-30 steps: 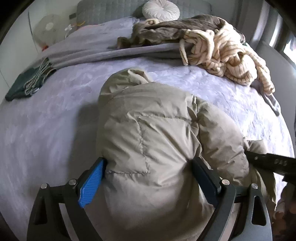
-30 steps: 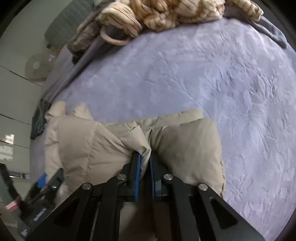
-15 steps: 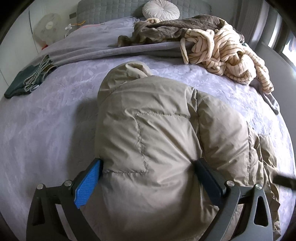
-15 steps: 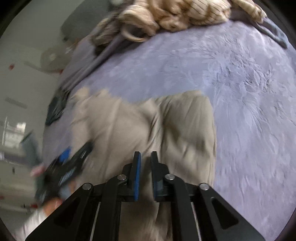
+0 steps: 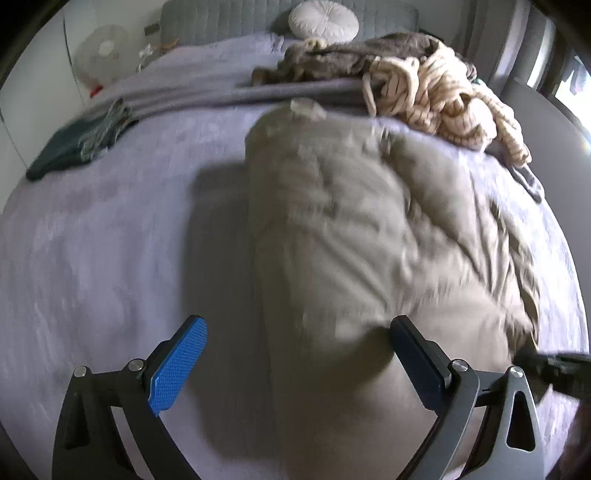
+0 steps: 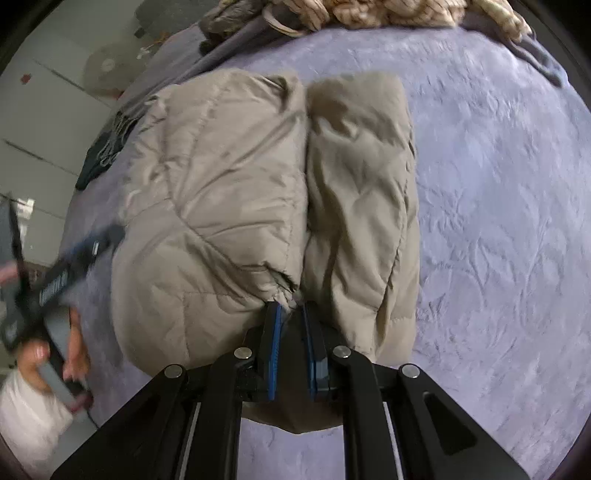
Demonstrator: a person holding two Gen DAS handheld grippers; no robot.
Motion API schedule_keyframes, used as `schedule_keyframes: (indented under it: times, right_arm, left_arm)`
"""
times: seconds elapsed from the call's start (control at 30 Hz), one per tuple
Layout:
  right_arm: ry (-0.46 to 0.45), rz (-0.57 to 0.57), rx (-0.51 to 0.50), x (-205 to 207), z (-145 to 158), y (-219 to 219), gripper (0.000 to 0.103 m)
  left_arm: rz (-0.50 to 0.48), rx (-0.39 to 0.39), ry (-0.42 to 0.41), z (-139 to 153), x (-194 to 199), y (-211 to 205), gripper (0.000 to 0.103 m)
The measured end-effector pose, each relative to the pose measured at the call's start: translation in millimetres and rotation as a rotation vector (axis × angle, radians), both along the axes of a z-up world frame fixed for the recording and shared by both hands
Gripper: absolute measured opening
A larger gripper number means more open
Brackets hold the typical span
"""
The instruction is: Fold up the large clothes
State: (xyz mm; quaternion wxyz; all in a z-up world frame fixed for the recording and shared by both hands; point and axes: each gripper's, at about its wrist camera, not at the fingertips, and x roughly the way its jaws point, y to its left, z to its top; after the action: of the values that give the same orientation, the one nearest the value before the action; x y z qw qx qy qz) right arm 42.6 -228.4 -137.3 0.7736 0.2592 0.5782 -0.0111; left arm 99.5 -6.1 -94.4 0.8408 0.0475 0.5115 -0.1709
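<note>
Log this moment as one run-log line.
left gripper: open, astride jacket edge | right gripper: shut on beige puffer jacket | jacket: bunched on purple bedspread

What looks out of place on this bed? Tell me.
The heap of clothes near the pillow lies tangled and unfolded. The jacket is only partly folded and puffy, one edge pinched in the right claw. Nothing looks spilled or damaged.

A matt, quilted beige cloth is seen on the puffer jacket (image 6: 229, 206); a soft, plush lilac fabric on the bedspread (image 6: 498, 221); textured blue pads on matt black fingers (image 5: 179, 365).
</note>
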Motion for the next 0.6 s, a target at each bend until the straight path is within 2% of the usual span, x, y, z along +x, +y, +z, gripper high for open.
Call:
schedule_keyframes:
  times: [0.23,0.57,0.6]
  right_arm:
    - [0.031,0.003,-0.021,2.0,-23.5,3.2,0.013]
    - [0.032,-0.025,-0.017,-2.2,-8.8,0.8,0.014]
    - [0.032,-0.028,-0.017,-1.8,-6.3,-0.6,0.014]
  left_arm:
    - [0.052,-0.016,0.046,-11.0,-13.4,0.5,0.1]
    - [0.063,0.04,0.058,10.7,-26.5,1.0,0.1]
    - [0.066,0.044,0.055,12.5,-27.2,2.0,0.103]
